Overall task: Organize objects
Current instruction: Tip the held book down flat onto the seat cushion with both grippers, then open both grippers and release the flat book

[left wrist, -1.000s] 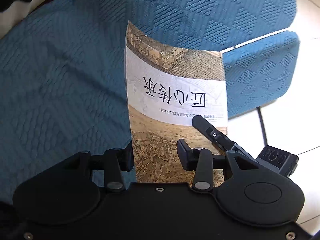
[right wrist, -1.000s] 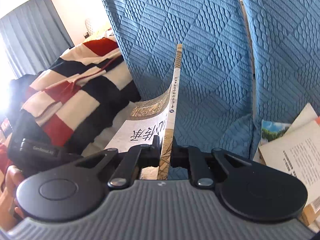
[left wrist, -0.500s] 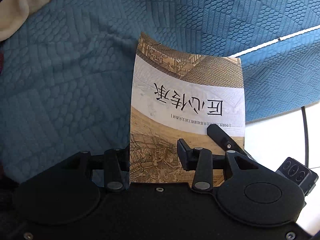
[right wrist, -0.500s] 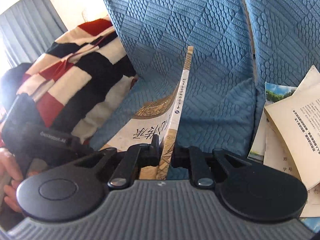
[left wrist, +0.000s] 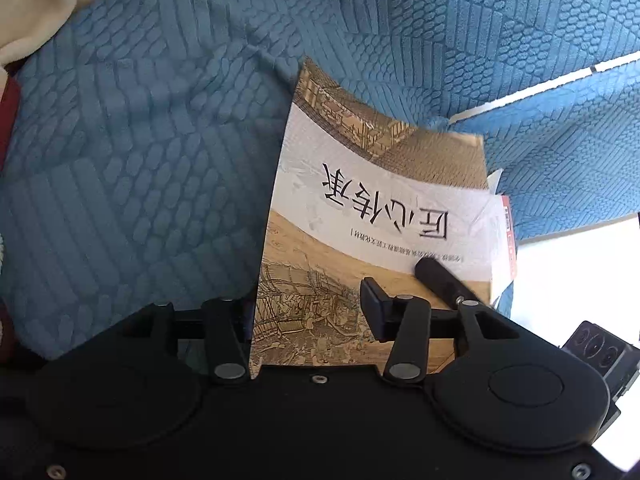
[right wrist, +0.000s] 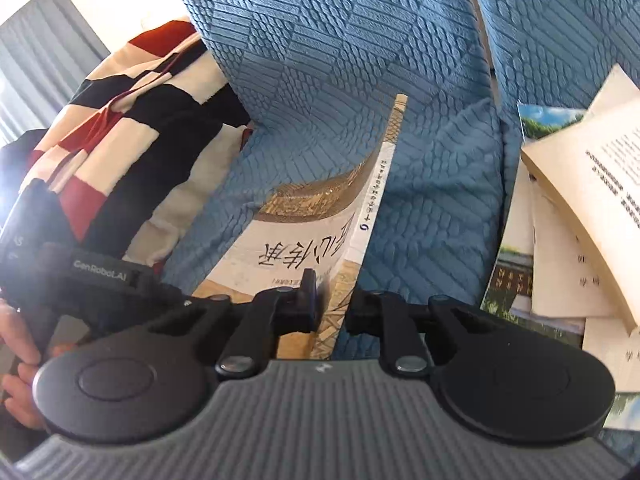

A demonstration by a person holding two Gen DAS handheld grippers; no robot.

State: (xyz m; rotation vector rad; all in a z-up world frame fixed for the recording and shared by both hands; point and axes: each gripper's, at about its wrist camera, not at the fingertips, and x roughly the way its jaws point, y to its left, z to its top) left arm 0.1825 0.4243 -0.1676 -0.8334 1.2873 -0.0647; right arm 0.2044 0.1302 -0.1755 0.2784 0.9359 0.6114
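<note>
A paperback book point(left wrist: 380, 208) with a tan and white cover lies low on the blue quilted sofa seat point(left wrist: 140, 160). My left gripper point(left wrist: 306, 308) straddles its near left edge. Its jaws are opening, one finger hidden behind the edge and the other finger point(left wrist: 370, 304) standing over the cover. In the right wrist view the book point(right wrist: 304, 248) shows spine-on. My right gripper point(right wrist: 332, 296) has the spine between its fingers, and its jaws are opening, with a small gap at the right pad. The right gripper's finger point(left wrist: 440, 280) rests on the cover in the left view.
A pile of open books and loose pages point(right wrist: 580, 208) lies on the seat to the right, one red-edged book point(left wrist: 509, 232) partly under the paperback. A striped blanket point(right wrist: 120, 120) is heaped at the left. The person's hand point(right wrist: 16, 320) holds the left gripper. White floor point(left wrist: 580, 264) lies past the sofa edge.
Both grippers sank with the book toward the sofa seat. The right jaws, tight on the spine before, have spread. The left jaws have widened. The book pile looms closer at the right.
</note>
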